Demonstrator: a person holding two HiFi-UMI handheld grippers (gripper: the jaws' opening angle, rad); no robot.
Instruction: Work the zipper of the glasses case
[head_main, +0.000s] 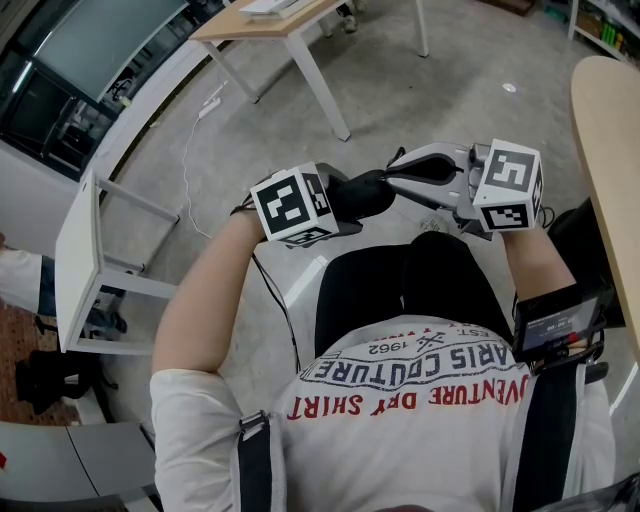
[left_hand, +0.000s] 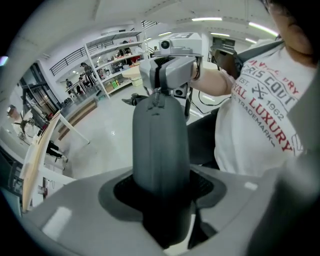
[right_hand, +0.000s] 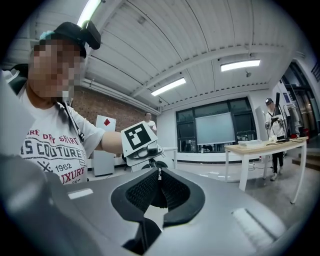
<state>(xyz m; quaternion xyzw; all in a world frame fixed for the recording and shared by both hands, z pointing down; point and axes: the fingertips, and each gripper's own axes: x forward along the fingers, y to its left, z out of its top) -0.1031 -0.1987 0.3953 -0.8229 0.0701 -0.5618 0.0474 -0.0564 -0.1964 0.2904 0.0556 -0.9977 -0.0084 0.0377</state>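
Left gripper view: the seemingly stiff glasses case (left_hand: 160, 145) is clamped by the left hand-held gripper (left_hand: 162, 187), its zipper pull (left_hand: 159, 96) at twelve o'clock pinched by the right hand-held gripper (right_hand: 159, 179).

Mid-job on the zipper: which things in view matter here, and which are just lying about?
In the job: case, clamped in left gripper; zipper pull, pinched by right gripper.
Lying about: wooden table, white table, floor cable.
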